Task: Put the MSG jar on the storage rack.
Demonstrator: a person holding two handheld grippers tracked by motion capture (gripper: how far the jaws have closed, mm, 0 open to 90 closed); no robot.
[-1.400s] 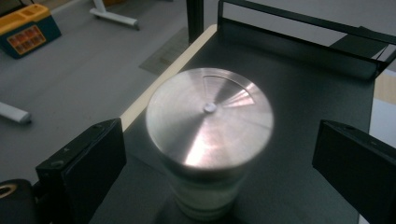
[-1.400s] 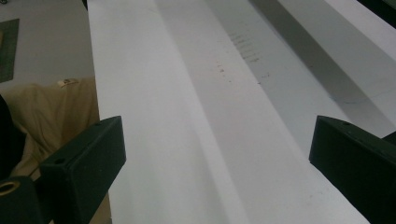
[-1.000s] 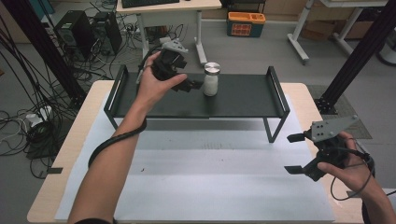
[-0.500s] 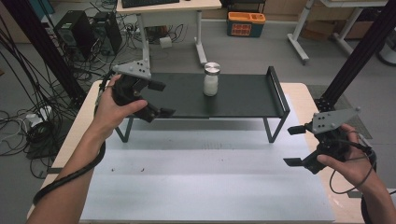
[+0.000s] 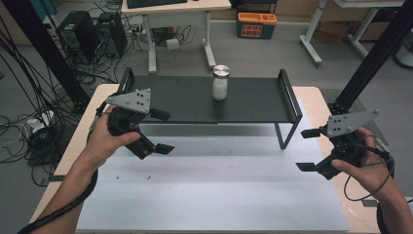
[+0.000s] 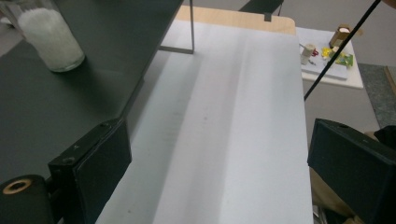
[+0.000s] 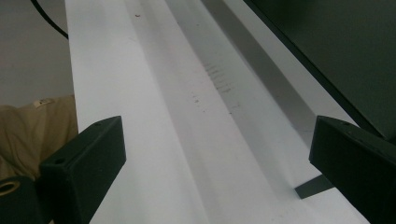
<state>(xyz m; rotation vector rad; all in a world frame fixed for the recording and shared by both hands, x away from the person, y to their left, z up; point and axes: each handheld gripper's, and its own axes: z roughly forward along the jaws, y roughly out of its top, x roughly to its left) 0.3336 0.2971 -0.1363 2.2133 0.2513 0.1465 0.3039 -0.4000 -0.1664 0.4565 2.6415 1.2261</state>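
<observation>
Left gripper [image 5: 163, 131] is spread wide with nothing between its jaws, which have just been closing a little from their widest; it hangs off the shelf's [image 5: 253, 105] left front corner, over the desk [image 5: 214, 195]. Its jaws point toward the desk's middle, apart from the jar [image 5: 220, 83]. The jar stands upright near the shelf's middle, lid on, filled with a white granular substance; judged, it has been set there and released. Right gripper [image 5: 309, 150] is likewise spread and empty, held low at the desk's right edge, well apart from the jar, apparently idle. In the left gripper view the jar [image 6: 49, 37] sits upper left on the shelf [image 6: 56, 107], clear of both jaws. No brand, label or writing is legible on jar, shelf or gripper.
</observation>
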